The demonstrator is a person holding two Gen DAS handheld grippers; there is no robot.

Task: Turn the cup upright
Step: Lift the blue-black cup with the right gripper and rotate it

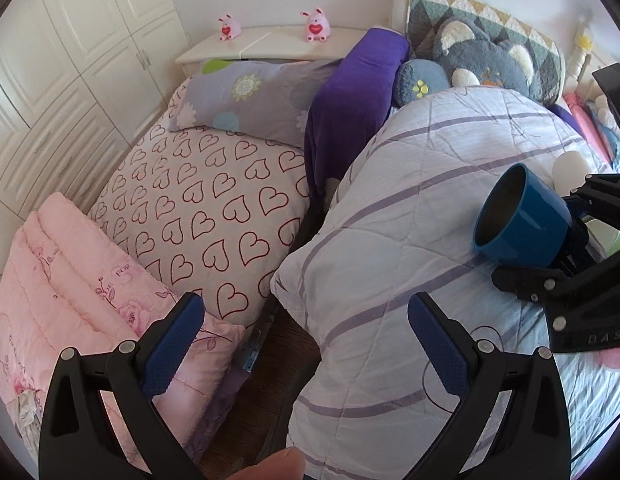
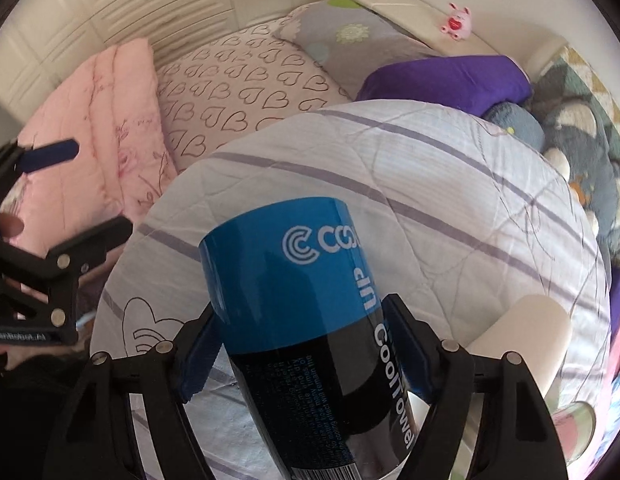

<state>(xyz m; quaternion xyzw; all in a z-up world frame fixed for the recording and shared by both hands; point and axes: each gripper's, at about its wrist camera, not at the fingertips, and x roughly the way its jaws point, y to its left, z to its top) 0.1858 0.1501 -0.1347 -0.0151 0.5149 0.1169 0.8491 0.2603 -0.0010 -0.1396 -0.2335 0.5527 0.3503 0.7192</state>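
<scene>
Left tool (image 1: 305, 344): fingers spread wide, nothing between them, hovering over the gap between the pink folded quilt (image 1: 61, 280) and the striped white quilt (image 1: 410, 240) on the bed. Not involved with the cup, well apart from it.

Middle: heart-print sheet (image 1: 213, 208) and purple blanket (image 1: 350, 96) behind, irrelevant to the task.

Right: blue cup (image 1: 522, 220) gripped by the right tool (image 2: 310, 360), blue pads pressed on both sides of the body near its base end. In the left view the cup is lifted just above the striped quilt, tilted, open mouth facing sideways toward the left and slightly up. Whether its lower edge touches the quilt, cannot tell.

Progress judgement: pick done, rotation roughly midway. Left: finish turning mouth-up, set it on its base, release. Soft quilt could make it tip on release.
</scene>
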